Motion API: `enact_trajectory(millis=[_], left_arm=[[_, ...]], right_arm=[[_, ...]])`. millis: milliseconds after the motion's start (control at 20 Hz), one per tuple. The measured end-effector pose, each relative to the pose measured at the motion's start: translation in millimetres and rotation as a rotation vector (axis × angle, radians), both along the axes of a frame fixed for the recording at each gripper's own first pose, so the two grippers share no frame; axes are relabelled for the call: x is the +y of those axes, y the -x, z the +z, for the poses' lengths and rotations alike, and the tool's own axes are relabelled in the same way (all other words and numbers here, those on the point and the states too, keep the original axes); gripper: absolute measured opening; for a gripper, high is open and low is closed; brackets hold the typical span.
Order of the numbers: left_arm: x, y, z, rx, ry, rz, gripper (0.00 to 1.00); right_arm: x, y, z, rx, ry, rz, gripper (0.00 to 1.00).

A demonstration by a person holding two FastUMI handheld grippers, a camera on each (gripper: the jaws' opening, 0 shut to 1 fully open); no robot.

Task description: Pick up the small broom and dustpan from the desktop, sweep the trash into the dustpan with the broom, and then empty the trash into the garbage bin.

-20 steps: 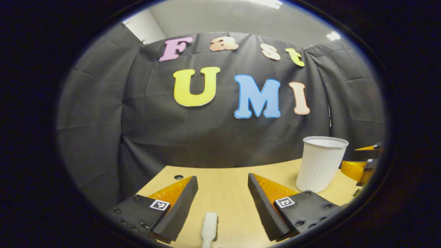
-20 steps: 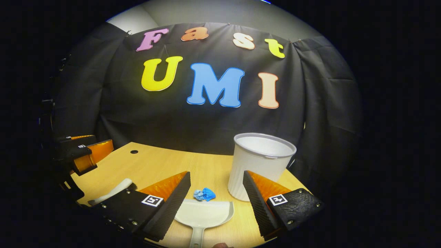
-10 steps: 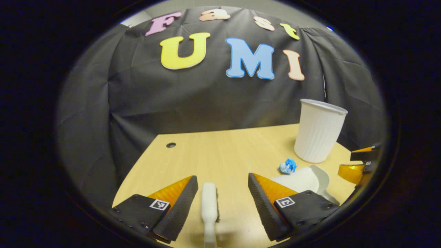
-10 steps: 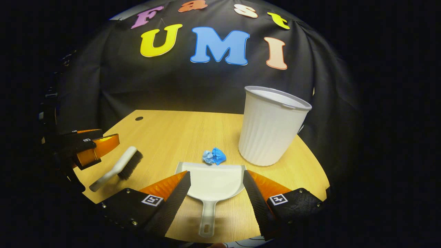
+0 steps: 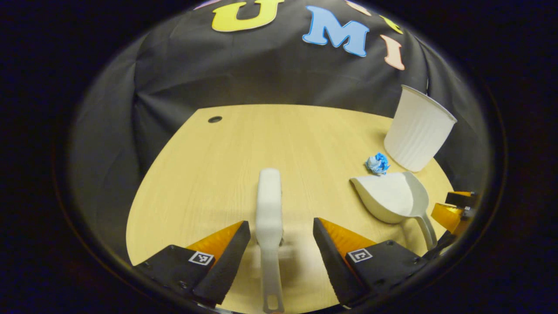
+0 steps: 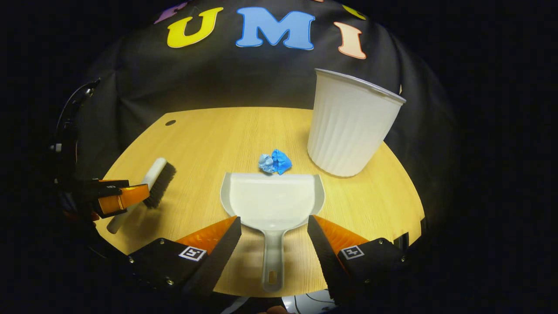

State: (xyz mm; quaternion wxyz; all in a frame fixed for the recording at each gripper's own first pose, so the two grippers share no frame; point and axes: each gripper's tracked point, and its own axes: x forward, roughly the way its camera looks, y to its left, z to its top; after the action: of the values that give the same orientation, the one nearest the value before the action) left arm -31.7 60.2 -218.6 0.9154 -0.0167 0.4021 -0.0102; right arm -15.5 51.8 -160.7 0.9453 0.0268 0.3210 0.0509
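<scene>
reaching for the pick-up, you have both tools spread wide: left gripper (image 5: 282, 226) straddles the broom (image 5: 269, 209) handle, right gripper (image 6: 274, 224) straddles the dustpan (image 6: 272, 203) handle, both flat on the desktop (image 6: 218, 135). lower and squeeze each handle next.

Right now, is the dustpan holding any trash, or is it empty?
Empty: the dustpan lies flat on the desk, its tray bare, and the blue wad sits just beyond its front lip.
</scene>
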Motion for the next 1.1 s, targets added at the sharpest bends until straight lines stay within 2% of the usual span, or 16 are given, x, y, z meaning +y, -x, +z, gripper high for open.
enact_trajectory(millis=[400, 700, 800, 850, 950, 1000, 1050, 1100], left_arm=[[5, 6, -39, 0.161, -0.037, -0.018, 0.96], [4, -3, -57, 0.217, -0.051, -0.021, 0.96], [4, -6, -63, 0.232, -0.056, -0.03, 0.95], [3, -7, -65, 0.236, -0.056, -0.033, 0.87], [7, -10, -67, 0.238, -0.075, -0.035, 0.72], [8, -13, -66, 0.235, -0.082, -0.041, 0.71], [7, -15, -66, 0.231, -0.087, -0.045, 0.65], [7, -17, -66, 0.227, -0.097, -0.054, 0.64]], right_arm=[[5, 6, -52, 0.242, -0.012, 0.008, 0.96], [9, -13, -78, 0.307, -0.014, 0.022, 0.96], [7, -17, -81, 0.319, -0.007, 0.021, 0.91], [7, -20, -83, 0.321, -0.009, 0.019, 0.84], [7, -25, -86, 0.322, -0.011, 0.027, 0.81], [7, -27, -88, 0.326, -0.012, 0.026, 0.81], [9, -26, -88, 0.324, -0.016, 0.04, 0.63], [8, -27, -91, 0.322, -0.005, 0.034, 0.62]])
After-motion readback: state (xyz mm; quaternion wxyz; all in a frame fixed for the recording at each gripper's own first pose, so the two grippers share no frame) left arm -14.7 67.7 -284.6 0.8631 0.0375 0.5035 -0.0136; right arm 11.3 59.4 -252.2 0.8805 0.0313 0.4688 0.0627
